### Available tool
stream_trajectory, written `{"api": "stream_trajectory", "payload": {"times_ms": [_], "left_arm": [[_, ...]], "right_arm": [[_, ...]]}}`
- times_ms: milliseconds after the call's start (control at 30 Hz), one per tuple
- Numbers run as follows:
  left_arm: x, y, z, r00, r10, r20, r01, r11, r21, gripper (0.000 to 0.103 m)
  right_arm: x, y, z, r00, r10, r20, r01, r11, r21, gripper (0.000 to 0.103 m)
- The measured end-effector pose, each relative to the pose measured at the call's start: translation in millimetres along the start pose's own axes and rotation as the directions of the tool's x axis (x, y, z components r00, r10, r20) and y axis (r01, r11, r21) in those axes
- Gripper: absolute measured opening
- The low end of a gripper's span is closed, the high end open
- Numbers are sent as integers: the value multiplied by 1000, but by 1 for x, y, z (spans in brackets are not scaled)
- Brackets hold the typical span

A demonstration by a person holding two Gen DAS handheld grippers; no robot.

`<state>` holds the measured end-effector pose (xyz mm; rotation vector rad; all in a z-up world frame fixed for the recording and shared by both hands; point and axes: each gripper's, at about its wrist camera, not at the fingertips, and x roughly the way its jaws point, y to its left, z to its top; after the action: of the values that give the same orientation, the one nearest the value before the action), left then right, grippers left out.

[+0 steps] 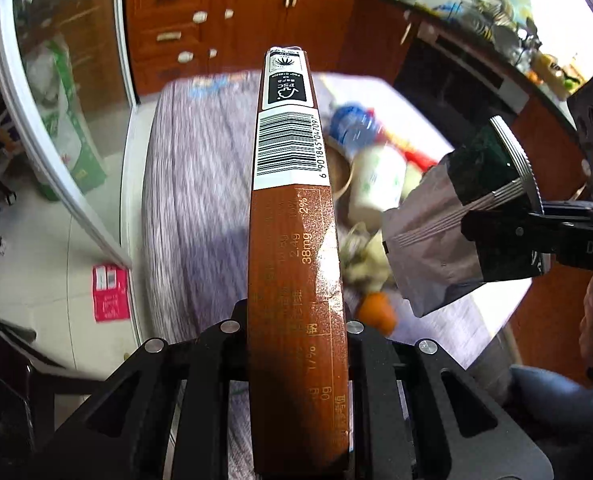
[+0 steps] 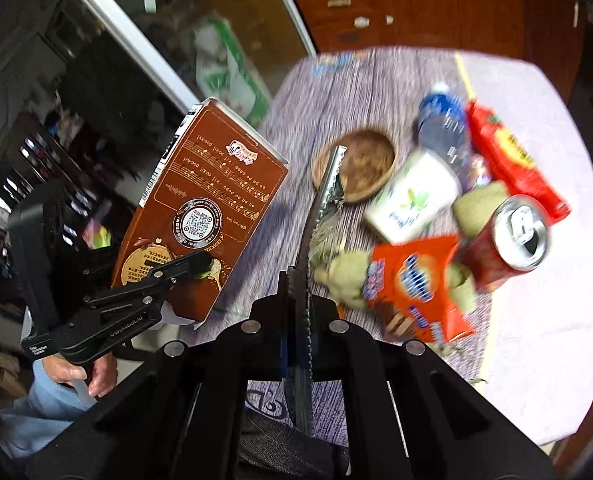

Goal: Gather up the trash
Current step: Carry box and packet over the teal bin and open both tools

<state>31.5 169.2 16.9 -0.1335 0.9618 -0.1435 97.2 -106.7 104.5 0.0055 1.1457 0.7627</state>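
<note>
Left tool (image 2: 200,268) is clamped on the brown box (image 1: 296,240), right tool (image 1: 476,226) pinching a foil pouch (image 1: 444,240). Loads left on the surface (image 2: 536,340) though: can (image 2: 508,240), bottle (image 2: 442,120), snack bags (image 2: 420,284).

Glossy brown cardboard box (image 1: 296,240), crinkled silvery foil pouch (image 1: 436,240), shiny metal can (image 2: 508,240), wooden dish (image 2: 356,170).

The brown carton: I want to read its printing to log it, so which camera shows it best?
The right wrist view: the brown carton shows its broad printed face there, held by the left claw. The left wrist view shows only its narrow barcode edge.
</note>
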Motion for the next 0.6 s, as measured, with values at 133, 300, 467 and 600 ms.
{"api": "stream_trajectory", "payload": {"times_ms": [133,300,467,600], "left_arm": [[-11,-25,29,998,-46,52,45,999,25,18],[-10,-85,62,989,-131,71,122,986,114,18],[-4,-166,91,971,-230,68,207,948,243,18],[19,-236,107,957,-290,27,265,906,330,18]], "right_arm": [[-45,-17,8,995,-14,102,13,1000,15,5],[-94,-62,10,977,-87,195,72,994,81,5],[-148,-138,-12,940,-206,270,151,966,211,5],[-186,-206,-44,902,-325,285,221,913,343,5]]}}
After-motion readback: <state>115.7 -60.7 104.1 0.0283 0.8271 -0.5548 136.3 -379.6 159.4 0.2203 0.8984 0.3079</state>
